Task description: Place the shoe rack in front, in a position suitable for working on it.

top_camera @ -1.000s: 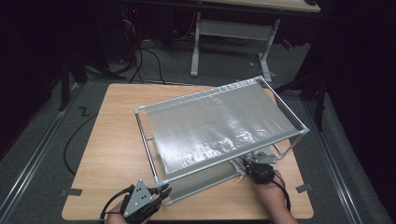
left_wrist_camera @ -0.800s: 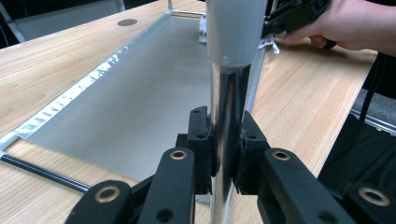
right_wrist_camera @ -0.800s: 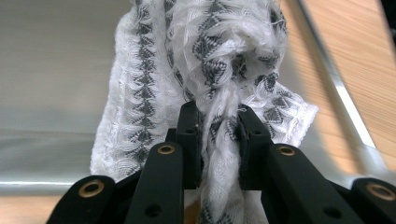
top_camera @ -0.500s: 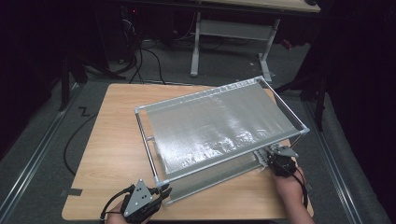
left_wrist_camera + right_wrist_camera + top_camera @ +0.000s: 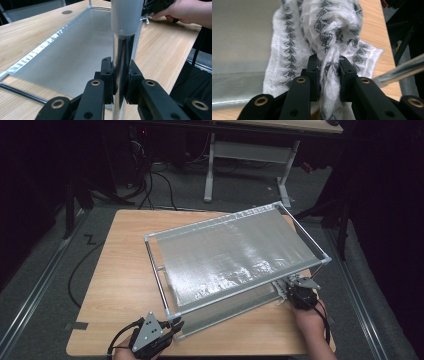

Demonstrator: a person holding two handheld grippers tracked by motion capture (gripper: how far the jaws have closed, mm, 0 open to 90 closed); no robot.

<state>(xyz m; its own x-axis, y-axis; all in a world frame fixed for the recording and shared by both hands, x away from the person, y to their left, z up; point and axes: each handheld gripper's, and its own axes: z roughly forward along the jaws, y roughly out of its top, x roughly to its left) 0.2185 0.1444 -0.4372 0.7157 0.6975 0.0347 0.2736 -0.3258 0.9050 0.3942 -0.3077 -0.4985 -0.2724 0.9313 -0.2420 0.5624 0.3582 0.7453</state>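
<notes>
A chrome-framed rack (image 5: pixel 235 255) with silver fabric shelves stands slanted on the wooden table (image 5: pixel 125 270). My left gripper (image 5: pixel 172 326) is at the rack's near-left corner, shut on the upright chrome post (image 5: pixel 122 57) below its grey plastic joint (image 5: pixel 126 15); the jaws (image 5: pixel 121 75) pinch the tube from both sides. My right gripper (image 5: pixel 289 292) reaches under the upper shelf at the near-right corner. It (image 5: pixel 329 68) is shut on a bunched white cloth (image 5: pixel 329 30) with a grey triangle pattern, which lies partly on the lower shelf (image 5: pixel 237 37).
The table's front edge lies close behind both hands. A chrome rail (image 5: pixel 399 70) crosses low at the right of the right gripper view. Beyond the table stand a white-legged desk (image 5: pixel 250 155) and floor cables (image 5: pixel 150 180).
My right gripper slid right along the rack's front, from near the middle to the near-right corner, then held there. The left gripper has stayed on the post.
</notes>
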